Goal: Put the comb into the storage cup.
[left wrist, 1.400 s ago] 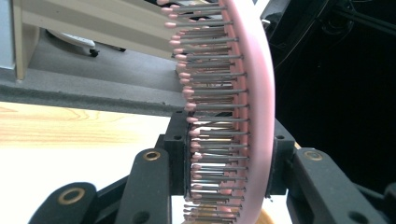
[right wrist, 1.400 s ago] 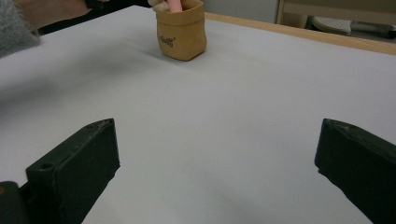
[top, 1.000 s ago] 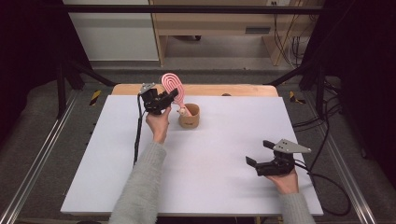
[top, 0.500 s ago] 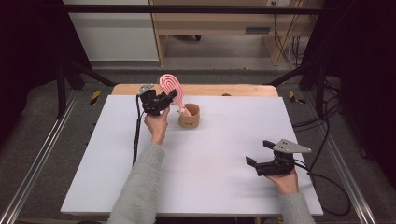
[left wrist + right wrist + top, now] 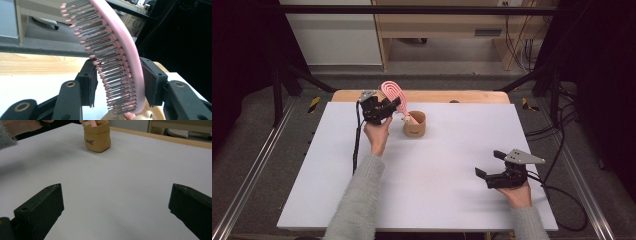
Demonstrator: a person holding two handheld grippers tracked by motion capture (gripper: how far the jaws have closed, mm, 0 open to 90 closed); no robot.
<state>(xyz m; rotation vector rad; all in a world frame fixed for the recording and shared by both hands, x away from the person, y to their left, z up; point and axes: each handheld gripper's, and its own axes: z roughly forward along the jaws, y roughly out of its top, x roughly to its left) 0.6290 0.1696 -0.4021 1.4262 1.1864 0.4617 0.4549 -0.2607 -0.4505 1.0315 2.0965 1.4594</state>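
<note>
My left gripper (image 5: 392, 104) is shut on the head of a pink hairbrush (image 5: 391, 92) at the table's far side. In the left gripper view the brush (image 5: 117, 50) stands almost upright, with the gripper (image 5: 120, 81) closed across its bristles and its back. The handle runs down into a small tan pouch (image 5: 414, 125), beside a small beige object (image 5: 146, 115). My right gripper (image 5: 487, 164) hovers open near the front right with nothing in it. In the right gripper view it (image 5: 116, 202) faces the pouch (image 5: 97, 136) across bare tabletop.
The white table top (image 5: 437, 175) has a wooden strip (image 5: 462, 96) along its far edge. Black frame posts and cables stand on the floor to the right. A sleeve and forearm (image 5: 362, 200) cross the left middle of the table.
The brush head and my left gripper have shifted very slightly to the left. The right gripper has stayed in place.
</note>
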